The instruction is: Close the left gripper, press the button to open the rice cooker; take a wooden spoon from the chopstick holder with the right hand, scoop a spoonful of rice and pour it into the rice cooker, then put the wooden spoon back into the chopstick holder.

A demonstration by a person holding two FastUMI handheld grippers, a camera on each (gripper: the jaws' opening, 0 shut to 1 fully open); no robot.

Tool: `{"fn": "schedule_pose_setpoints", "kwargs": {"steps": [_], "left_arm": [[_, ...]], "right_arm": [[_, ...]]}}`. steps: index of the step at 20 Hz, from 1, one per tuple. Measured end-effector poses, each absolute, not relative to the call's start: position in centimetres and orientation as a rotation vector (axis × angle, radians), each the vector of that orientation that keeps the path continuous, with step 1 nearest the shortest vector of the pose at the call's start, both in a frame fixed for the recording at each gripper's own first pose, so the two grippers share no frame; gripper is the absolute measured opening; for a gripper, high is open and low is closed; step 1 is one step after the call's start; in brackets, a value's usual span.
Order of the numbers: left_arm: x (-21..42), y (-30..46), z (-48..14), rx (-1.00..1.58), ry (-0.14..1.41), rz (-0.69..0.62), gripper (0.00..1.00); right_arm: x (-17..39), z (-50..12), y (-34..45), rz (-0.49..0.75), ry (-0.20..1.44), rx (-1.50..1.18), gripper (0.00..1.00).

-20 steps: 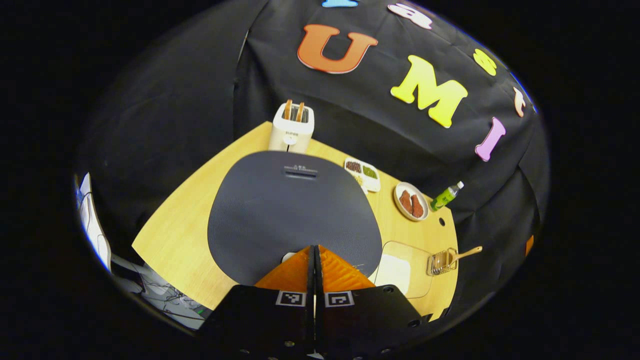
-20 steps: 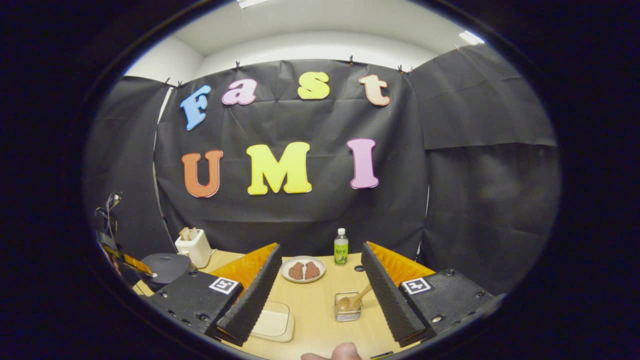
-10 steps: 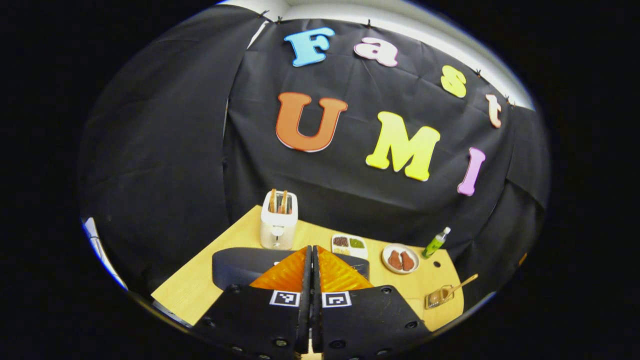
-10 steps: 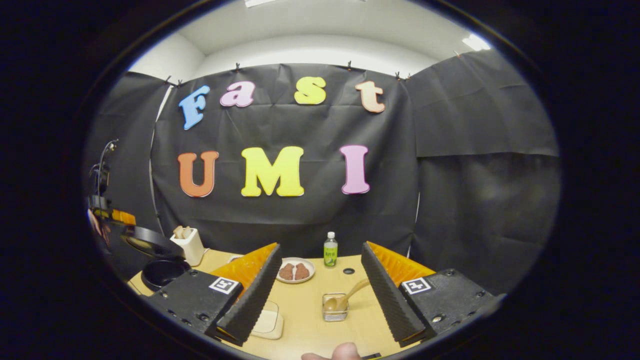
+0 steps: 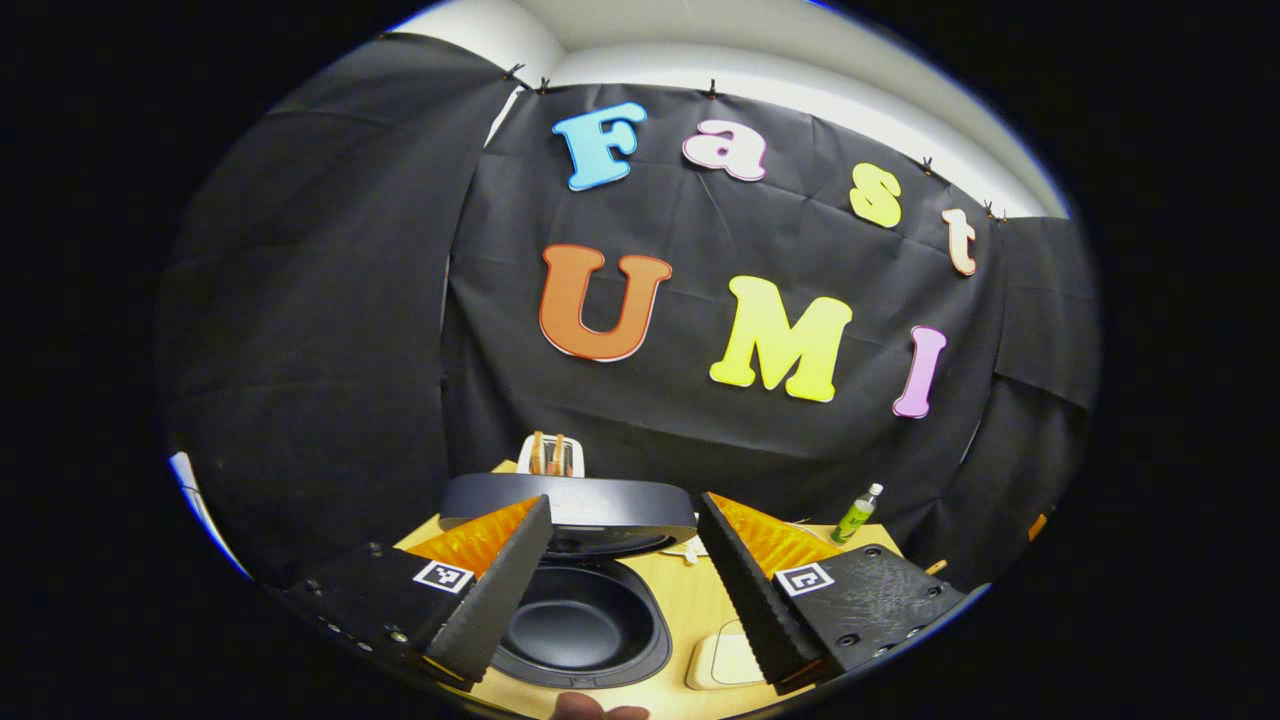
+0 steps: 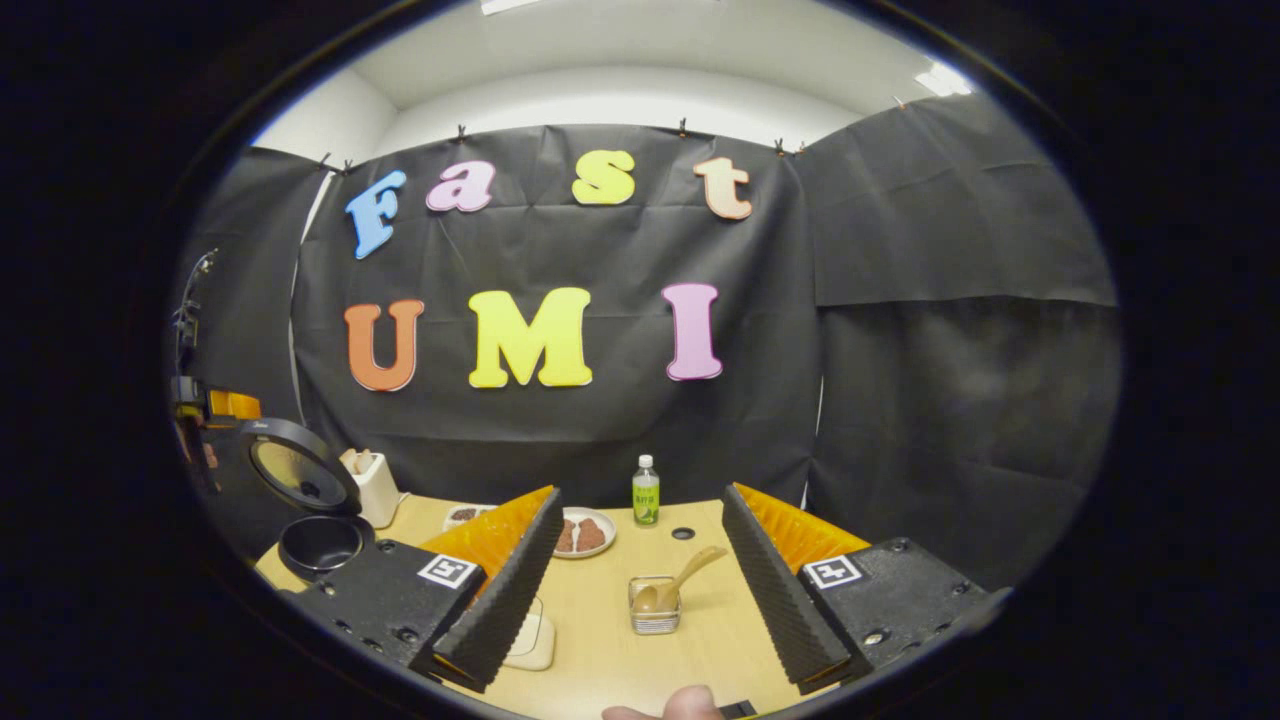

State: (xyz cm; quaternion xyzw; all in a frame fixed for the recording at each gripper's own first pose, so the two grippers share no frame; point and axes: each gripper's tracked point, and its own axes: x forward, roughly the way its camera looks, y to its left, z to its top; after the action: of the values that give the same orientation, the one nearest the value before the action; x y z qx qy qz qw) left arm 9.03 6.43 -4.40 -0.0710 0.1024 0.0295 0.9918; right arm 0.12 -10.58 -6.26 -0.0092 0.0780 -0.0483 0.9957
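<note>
Left gripper view: left gripper (image 5: pixel 620 585) was spread wide, empty, hovering over the open rice cooker (image 5: pixel 585 620); lid (image 5: pixel 570 503) raised.
Right gripper view: right gripper (image 6: pixel 640 590) was spread apart, holding nothing.
Wooden spoon (image 6: pixel 672 585): stood in the chopstick holder (image 6: pixel 654 608) on the table (image 6: pixel 610 655), between the fingers.
Rice cooker: far left, lid up.

Both grippers, left gripper (image 5: pixel 620 590) and right gripper (image 6: pixel 640 590), have black screw-dotted bodies, square markers, seemingly ribbed fingers.
</note>
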Motion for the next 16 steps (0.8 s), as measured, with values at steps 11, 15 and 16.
{"fn": "schedule_pose_setpoints", "kwargs": {"steps": [11, 15, 16], "left_arm": [[3.6, 0.8, -3.7, 0.025, 0.102, 0.032, 0.95], [3.2, -2.2, -3.8, 0.043, 0.077, 0.018, 0.94], [3.3, -3.0, -3.9, 0.043, 0.075, 0.009, 0.94]], "right_arm": [[1.8, -12.2, -14.4, -0.091, 0.258, 0.036, 1.00], [3.8, -15.3, -16.5, -0.067, 0.300, 0.031, 1.00], [4.5, -16.6, -16.9, -0.060, 0.323, 0.033, 1.00]]}}
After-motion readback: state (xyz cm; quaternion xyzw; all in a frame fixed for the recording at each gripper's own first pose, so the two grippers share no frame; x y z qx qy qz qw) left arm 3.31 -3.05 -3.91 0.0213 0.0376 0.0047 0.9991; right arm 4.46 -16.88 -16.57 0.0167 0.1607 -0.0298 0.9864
